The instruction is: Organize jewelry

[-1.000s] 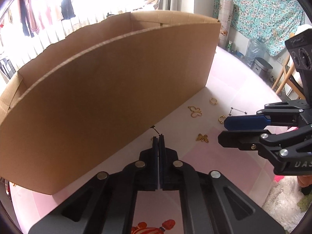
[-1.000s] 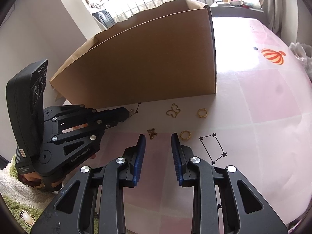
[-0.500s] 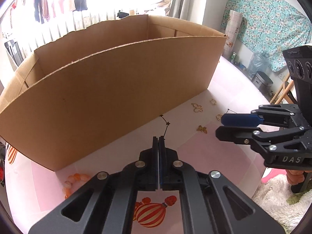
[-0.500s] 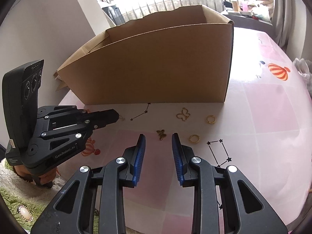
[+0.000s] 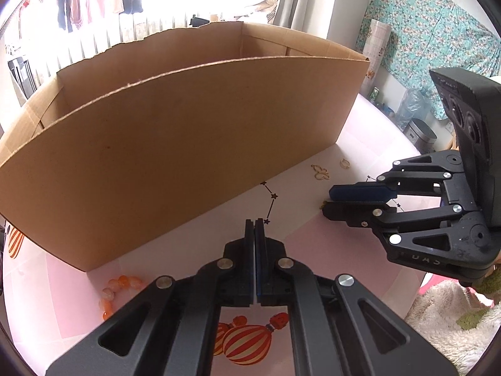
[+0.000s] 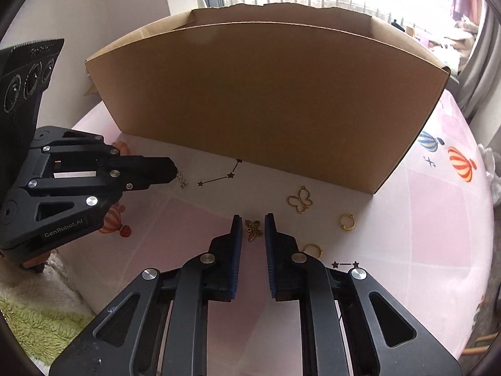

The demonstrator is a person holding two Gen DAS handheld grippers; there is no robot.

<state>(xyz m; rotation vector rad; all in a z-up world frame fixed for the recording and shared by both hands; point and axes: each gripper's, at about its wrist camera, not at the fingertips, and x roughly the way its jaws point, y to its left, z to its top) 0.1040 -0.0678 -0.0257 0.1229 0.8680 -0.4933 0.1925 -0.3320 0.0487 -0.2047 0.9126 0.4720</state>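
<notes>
Bronze butterfly charm (image 6: 253, 229): on pink tablecloth (image 6: 407, 219), before brown cardboard box (image 6: 266, 103)
Right gripper (image 6: 253, 230): closing, charm between pads — not pinched
Left gripper (image 5: 258, 230): pressed together
Next: finish pinch, lift charm into box

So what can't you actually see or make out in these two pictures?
- Floor of the cardboard box: its tall front wall hides it in both wrist views.
- Orange beads: left wrist view, partly behind the left gripper; number unclear.
- Small chain at the left gripper's tip: right wrist view, too small to identify.
- Lower gold ring: partly behind the closing right gripper.
</notes>
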